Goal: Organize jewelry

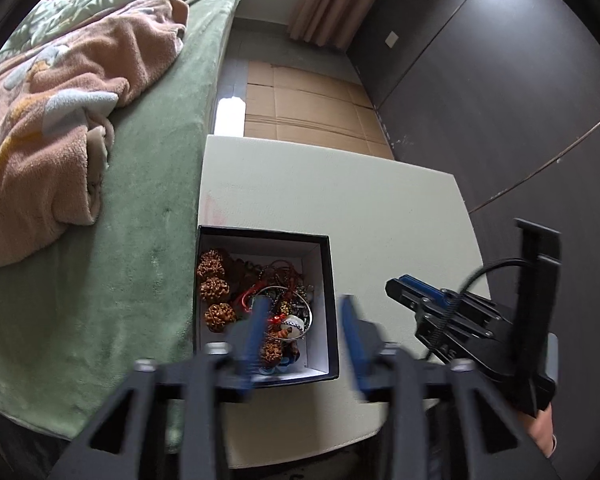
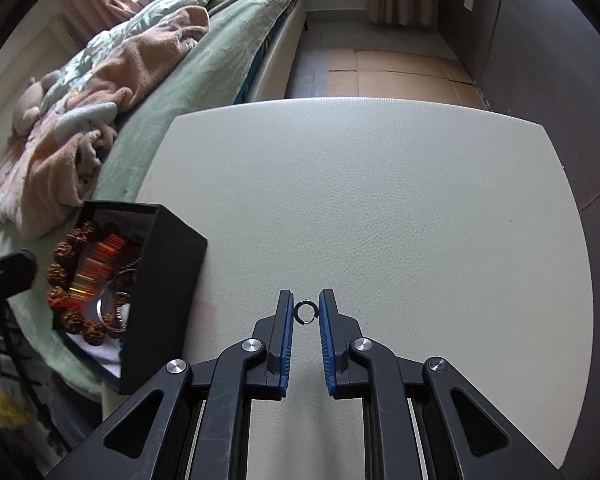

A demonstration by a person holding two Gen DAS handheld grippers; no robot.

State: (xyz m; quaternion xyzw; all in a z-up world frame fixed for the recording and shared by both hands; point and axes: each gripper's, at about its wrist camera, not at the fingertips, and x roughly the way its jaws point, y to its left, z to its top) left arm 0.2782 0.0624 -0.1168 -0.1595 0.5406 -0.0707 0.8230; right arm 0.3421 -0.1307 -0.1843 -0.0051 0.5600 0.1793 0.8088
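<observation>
Low in the right wrist view, the right gripper (image 2: 306, 312) has its jaws nearly closed around a small dark ring (image 2: 306, 312) on the white table (image 2: 380, 200), seemingly just touching it, while the left gripper (image 1: 304, 316), jaws half open and empty, hovers over the black box (image 1: 328, 304) of jewelry (image 1: 260, 296).
</observation>
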